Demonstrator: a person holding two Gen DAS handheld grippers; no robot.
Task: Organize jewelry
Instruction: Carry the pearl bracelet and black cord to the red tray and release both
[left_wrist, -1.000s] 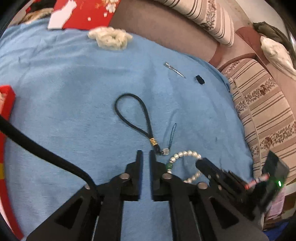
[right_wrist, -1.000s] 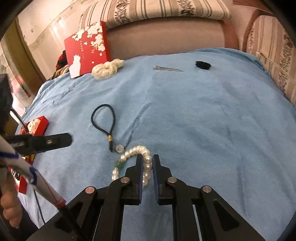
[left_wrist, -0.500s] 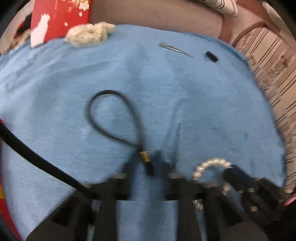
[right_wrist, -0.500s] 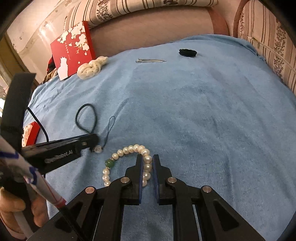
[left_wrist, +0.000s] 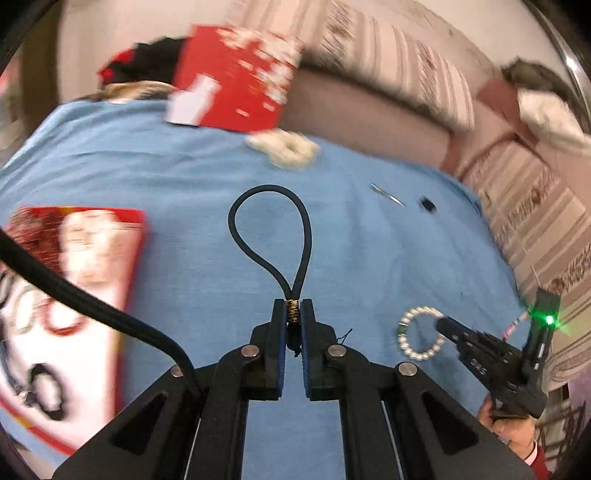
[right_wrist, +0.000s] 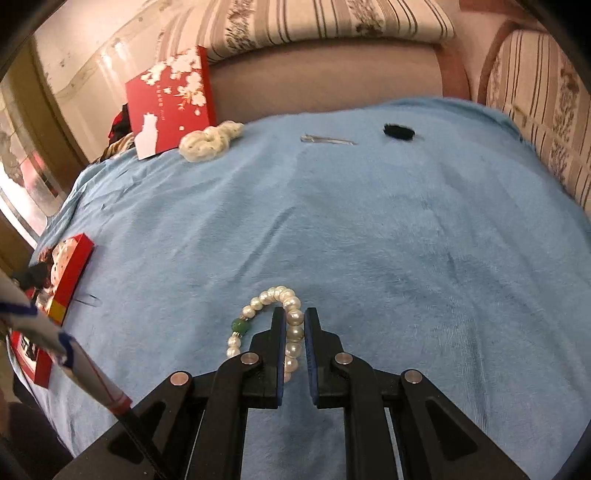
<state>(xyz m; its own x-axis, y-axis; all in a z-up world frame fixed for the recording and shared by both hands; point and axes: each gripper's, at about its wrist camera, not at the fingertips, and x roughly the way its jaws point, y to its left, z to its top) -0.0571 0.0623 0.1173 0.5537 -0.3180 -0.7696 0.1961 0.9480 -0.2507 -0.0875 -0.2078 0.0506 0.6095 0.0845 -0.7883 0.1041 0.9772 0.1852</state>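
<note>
The left tool is clamped on the gold-wound neck of a black cord loop, jaws nearly together. The loop's long axis runs straight away from the tool, its rounded end pointing toward the far sofa back, clear of the blue blanket. A thin dark thread trails just beside the right jaw.

The right tool holds a pearl bracelet on the blanket, jaws narrow with a strand of pearls pinched between them. The bracelet's ring curves away to the left of the tool, with a green bead on its left side. The left wrist view shows the same bracelet from the side, the right tool's tip on it and a hand gripping the handle.

To the left lies an open red box, blurred in the left wrist view; the right wrist view shows the red box's edge, with pale and dark pieces inside that cannot be made out.

Farther off on the blanket lie a silver hair clip, a small black item and a cream scrunchie. A red lid with white blossoms leans against the striped sofa. Only the left wrist view shows white and grey fabric on the sofa arm at right.
</note>
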